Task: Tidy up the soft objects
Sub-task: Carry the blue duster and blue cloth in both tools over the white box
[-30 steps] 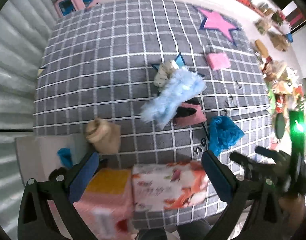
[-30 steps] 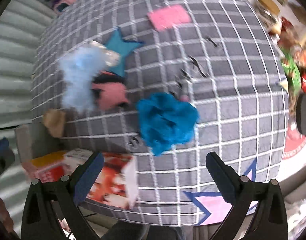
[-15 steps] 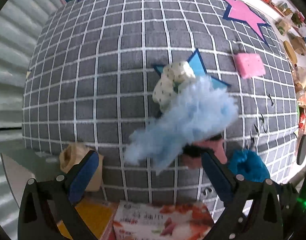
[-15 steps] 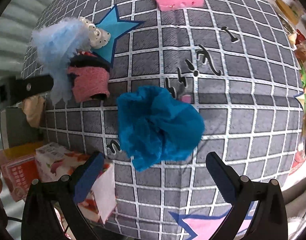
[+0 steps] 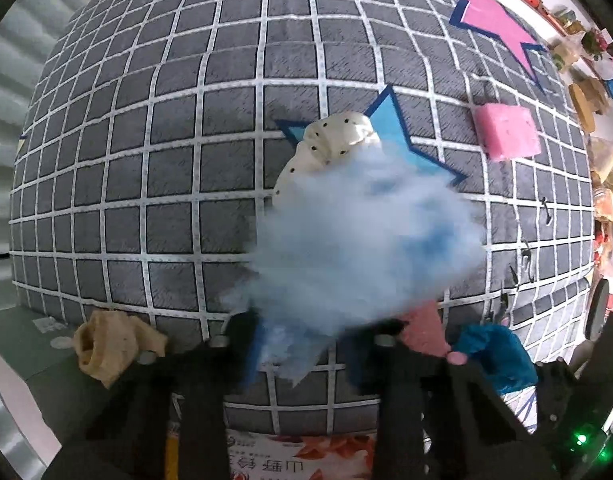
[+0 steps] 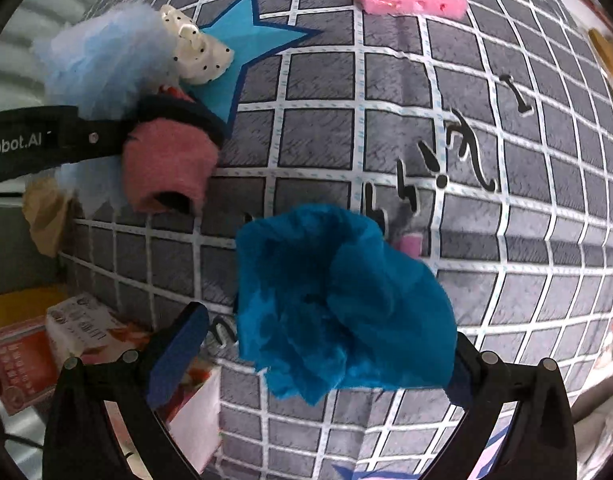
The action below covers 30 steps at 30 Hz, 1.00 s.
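Note:
A light blue fluffy piece (image 5: 366, 240) lies on the grey checked quilt (image 5: 166, 160), over a cream dotted cloth (image 5: 330, 140) and a pink knit piece (image 6: 166, 168). My left gripper (image 5: 306, 348) points down on the fluff's near end, jaws closing, pads pressed into it. From the right wrist view its black finger reaches into the fluffy piece (image 6: 102, 60). A crumpled teal cloth (image 6: 338, 304) sits between the fingers of my right gripper (image 6: 318, 364). Those jaws are closing; the left pad (image 6: 178, 352) stands clear of the cloth, the right pad is hidden behind it.
A pink sponge (image 5: 506, 136) lies farther back on the quilt. A tan cloth (image 5: 110, 344) sits at the quilt's near left edge. Tissue packs (image 6: 86, 332) stand beside the bed, below that edge. Cluttered shelves (image 5: 586, 80) line the right side.
Both grippers have come down toward the quilt. The left jaws went from wide apart to closed on the light blue fluff. The right jaws narrowed slightly around the teal cloth.

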{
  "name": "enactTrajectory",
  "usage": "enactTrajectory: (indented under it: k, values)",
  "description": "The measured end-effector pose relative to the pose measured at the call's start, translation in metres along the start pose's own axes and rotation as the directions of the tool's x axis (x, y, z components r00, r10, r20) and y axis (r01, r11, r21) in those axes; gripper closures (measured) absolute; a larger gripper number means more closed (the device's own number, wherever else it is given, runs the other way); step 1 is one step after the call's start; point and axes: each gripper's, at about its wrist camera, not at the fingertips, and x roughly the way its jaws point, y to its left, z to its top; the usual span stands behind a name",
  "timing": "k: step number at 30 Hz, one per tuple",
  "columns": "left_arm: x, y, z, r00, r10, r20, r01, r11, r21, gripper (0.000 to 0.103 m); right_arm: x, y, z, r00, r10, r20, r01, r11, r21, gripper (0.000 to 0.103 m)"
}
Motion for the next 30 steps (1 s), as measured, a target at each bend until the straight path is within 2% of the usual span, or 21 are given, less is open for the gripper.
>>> enactTrajectory:
  k: [1,2,4,5,6,12,16,22,27,30]
  values:
    - [-0.002,0.001,0.0,1.0,-0.003,0.012,0.003,1.0,-0.002,0.076,-0.001,0.002,0.002,1.0,-0.019,0.01,0.019,1.0,-0.001,0.012]
    - [-0.005,0.001,0.002,1.0,-0.007,0.021,0.008,1.0,-0.004,0.077,-0.001,0.004,0.004,1.0,-0.024,0.018,0.024,1.0,-0.003,0.018]
    - [-0.016,-0.003,0.009,0.999,-0.008,0.042,0.008,1.0,-0.005,0.078,-0.008,0.006,0.008,0.998,-0.045,0.037,0.046,0.999,-0.016,0.039]
    - [-0.022,-0.006,0.01,0.999,-0.009,0.052,0.01,1.0,-0.004,0.078,-0.011,0.005,0.01,0.998,-0.049,0.048,0.051,0.998,-0.025,0.059]
    - [-0.027,-0.007,0.009,0.998,-0.012,0.067,0.012,1.0,0.0,0.078,-0.013,0.004,0.012,0.998,-0.035,0.047,0.036,0.999,-0.024,0.062]
    - [-0.061,-0.011,0.013,0.992,-0.044,0.121,0.041,0.999,0.02,0.078,-0.027,-0.011,0.013,0.999,0.024,0.044,-0.026,0.999,0.026,0.064]
    - [-0.079,-0.013,0.0,0.987,-0.074,0.141,0.067,0.996,0.058,0.078,-0.037,-0.019,0.01,0.998,0.054,0.045,-0.056,0.997,0.058,0.064]
    - [-0.097,-0.019,-0.046,0.984,-0.095,0.15,0.072,0.986,0.15,0.078,-0.055,-0.033,0.001,0.995,0.089,0.055,-0.094,0.992,0.088,0.064]
    - [-0.106,-0.029,-0.08,0.983,-0.081,0.162,0.042,0.973,0.227,0.078,-0.064,-0.047,-0.025,0.993,0.092,0.07,-0.099,0.99,0.098,0.064]
    - [-0.109,-0.034,-0.099,0.984,-0.093,0.151,0.049,0.961,0.273,0.078,-0.073,-0.051,-0.035,0.993,0.091,0.074,-0.099,0.99,0.102,0.064]
